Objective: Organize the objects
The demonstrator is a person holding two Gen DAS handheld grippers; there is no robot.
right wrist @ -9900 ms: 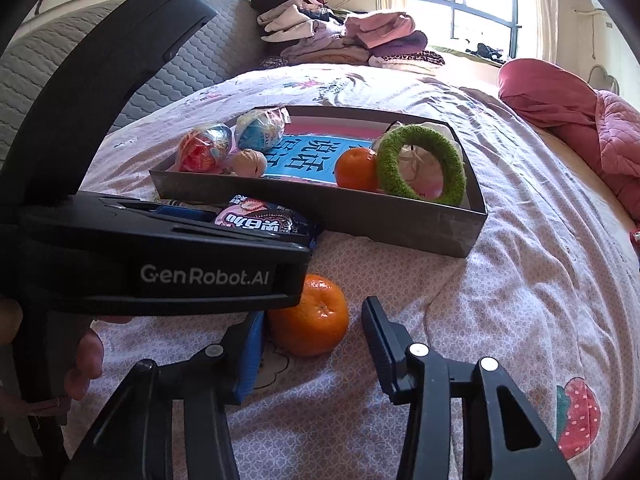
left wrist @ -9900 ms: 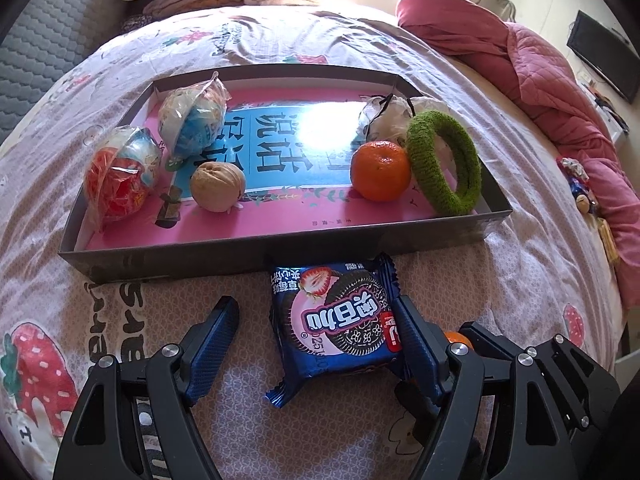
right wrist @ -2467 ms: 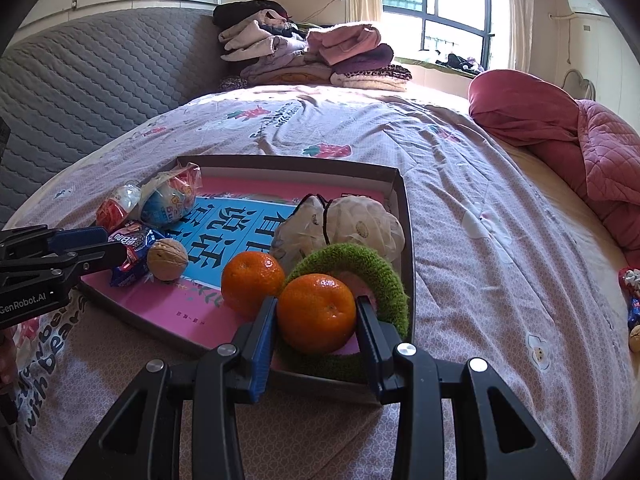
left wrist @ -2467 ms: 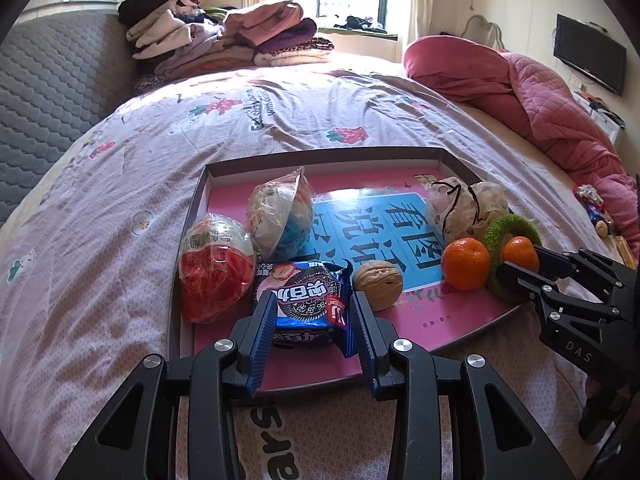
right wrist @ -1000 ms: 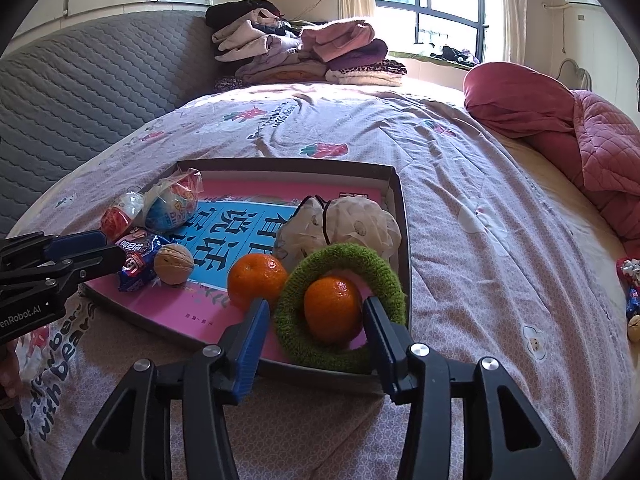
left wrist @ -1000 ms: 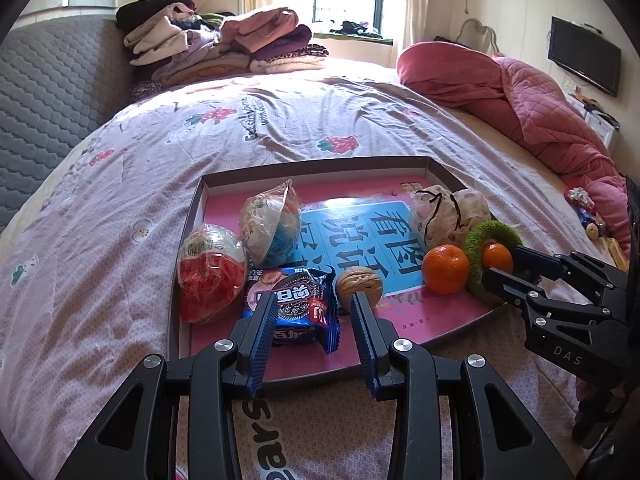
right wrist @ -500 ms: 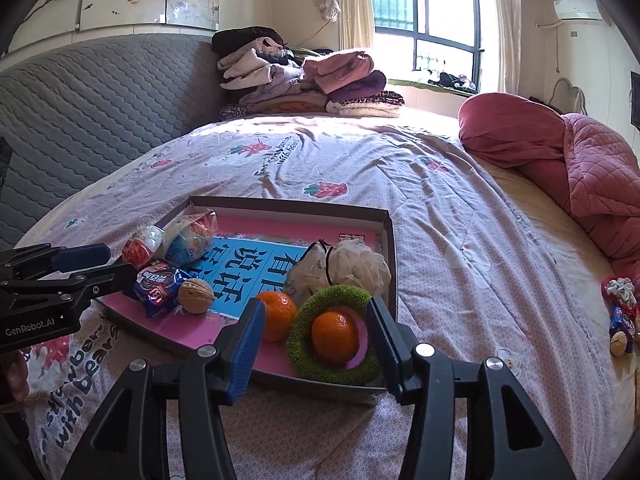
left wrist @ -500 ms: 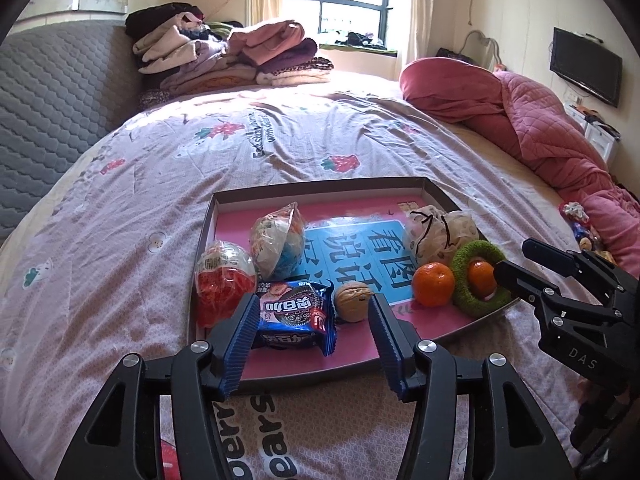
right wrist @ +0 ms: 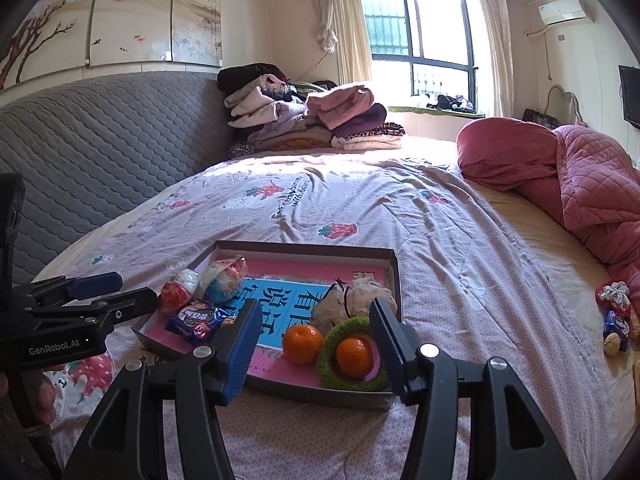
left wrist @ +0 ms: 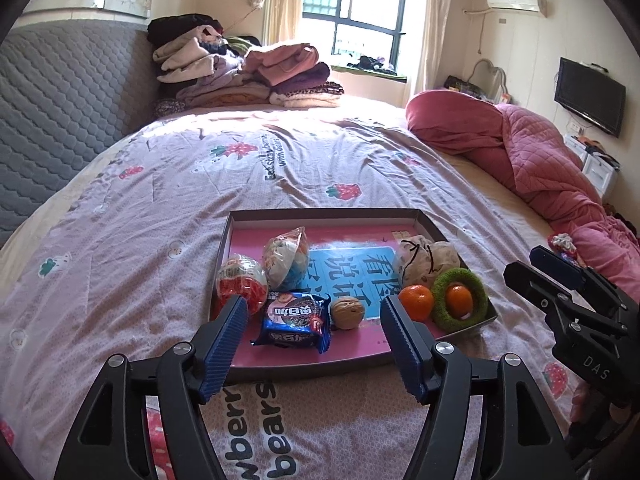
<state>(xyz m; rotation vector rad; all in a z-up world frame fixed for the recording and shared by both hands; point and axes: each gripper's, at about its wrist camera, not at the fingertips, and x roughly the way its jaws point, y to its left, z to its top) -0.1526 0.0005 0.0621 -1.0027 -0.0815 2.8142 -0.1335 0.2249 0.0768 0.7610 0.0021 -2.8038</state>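
Left gripper opening wide, empty, cookie packet at twelve o'clock; right gripper opening, empty, above tangerine.

Cookie packet, earlier on bed before tray, now lies in tray at 9 o'clock of walnut. Second orange now sits inside green ring. Left tongs and right tongs released, drawn back above bed, jaws opening, nothing between.
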